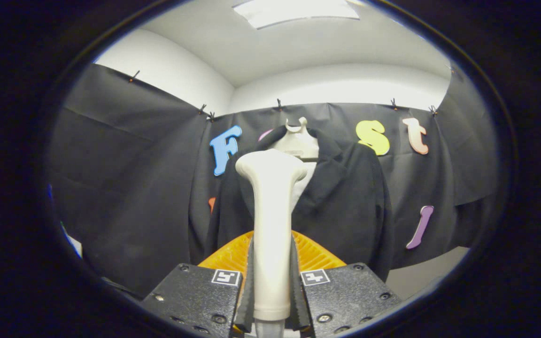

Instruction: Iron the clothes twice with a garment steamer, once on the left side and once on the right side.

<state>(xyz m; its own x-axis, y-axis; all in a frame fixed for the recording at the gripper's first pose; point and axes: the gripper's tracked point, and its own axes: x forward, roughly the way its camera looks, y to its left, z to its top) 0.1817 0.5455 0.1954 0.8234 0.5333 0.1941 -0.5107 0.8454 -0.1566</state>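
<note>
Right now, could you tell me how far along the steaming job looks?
Done: the fingers are shut on the garment steamer, holding it upright. In hand: its head points toward the dark jacket hanging beyond. Left: whether either side has been steamed cannot be told; the steamer looks short of the fabric.

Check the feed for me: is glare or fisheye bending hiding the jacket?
Gripper view: the ceiling light is blown out, but no glare falls on the black jacket; fisheye curves the wall cloth near the rim; the steamer handle, clamped in the hand-held gripper, covers the jacket's middle.
</note>
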